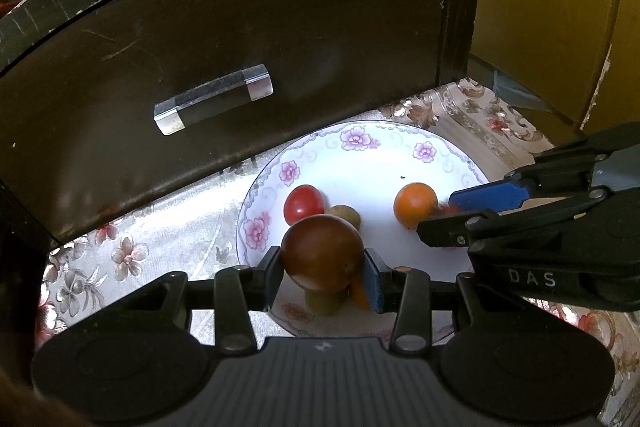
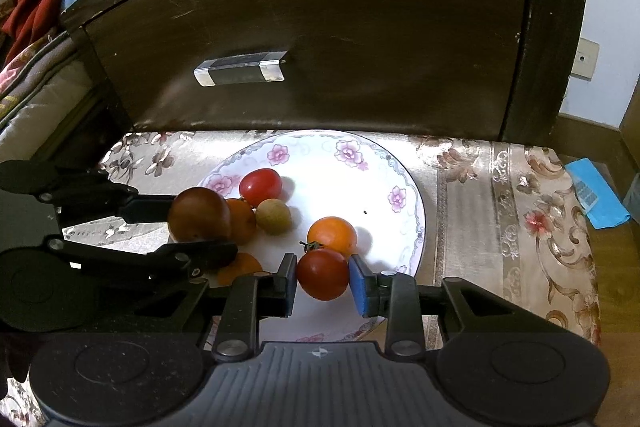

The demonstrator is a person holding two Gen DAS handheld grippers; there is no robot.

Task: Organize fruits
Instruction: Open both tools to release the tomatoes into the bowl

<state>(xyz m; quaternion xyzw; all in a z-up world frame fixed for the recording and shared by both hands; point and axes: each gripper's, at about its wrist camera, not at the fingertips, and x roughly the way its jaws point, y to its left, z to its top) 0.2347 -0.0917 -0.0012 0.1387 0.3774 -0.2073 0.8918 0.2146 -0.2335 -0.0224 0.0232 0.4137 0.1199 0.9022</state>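
My left gripper [image 1: 322, 277] holds its jaws clamped on a large, round, dark red-brown tomato [image 1: 322, 251], lifted above the white floral-rimmed ceramic plate [image 2: 404, 187]. My right gripper [image 2: 323, 285] has jaws slightly apart around a smaller red tomato [image 2: 323, 274], which rests on the plate, an orange round fruit [image 2: 333, 235] just beyond. I judge the skins smooth, slippery and soft: grip across the widest girth, lightly.

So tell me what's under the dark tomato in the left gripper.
Beneath the dark tomato held by the left gripper, a greenish fruit and an orange fruit peek out on the plate. Most of each is covered.
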